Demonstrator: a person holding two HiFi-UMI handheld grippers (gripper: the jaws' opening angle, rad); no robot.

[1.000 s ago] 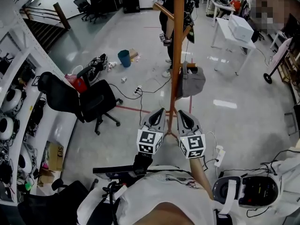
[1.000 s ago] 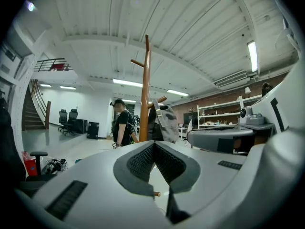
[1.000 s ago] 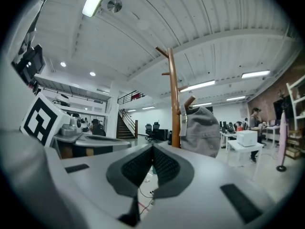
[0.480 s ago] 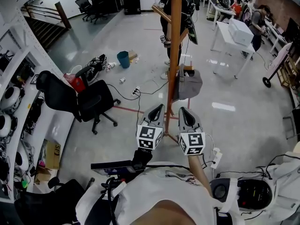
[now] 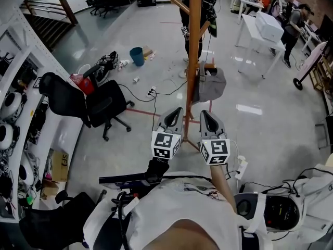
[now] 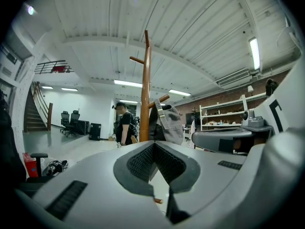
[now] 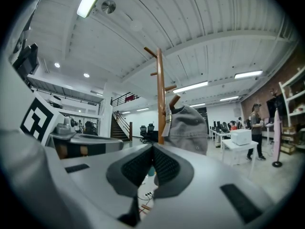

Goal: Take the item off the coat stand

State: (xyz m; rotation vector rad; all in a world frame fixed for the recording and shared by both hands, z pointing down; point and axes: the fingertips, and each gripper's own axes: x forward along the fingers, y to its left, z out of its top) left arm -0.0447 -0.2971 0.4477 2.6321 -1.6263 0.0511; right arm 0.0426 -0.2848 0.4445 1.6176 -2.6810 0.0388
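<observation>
A tall wooden coat stand (image 5: 193, 51) rises from the floor ahead of me. A grey cap (image 5: 212, 85) hangs on one of its lower pegs, to the right of the pole. My left gripper (image 5: 176, 112) and right gripper (image 5: 206, 115) are held side by side just short of the stand's foot, both shut and empty. In the left gripper view the stand (image 6: 145, 89) and cap (image 6: 170, 123) appear beyond the shut left gripper (image 6: 152, 145). From the right gripper (image 7: 152, 147), also shut, the cap (image 7: 188, 128) hangs right of the pole (image 7: 160, 97).
A black office chair (image 5: 99, 105) stands to the left, with a blue bin (image 5: 137, 56) and cables (image 5: 156, 95) on the floor. A person (image 5: 200, 14) stands behind the stand. At the right are a white table (image 5: 252, 33) and a power strip (image 5: 240, 170).
The right gripper has eased a little forward towards the stand. Both grippers remain shut and the cap still hangs on its peg.
</observation>
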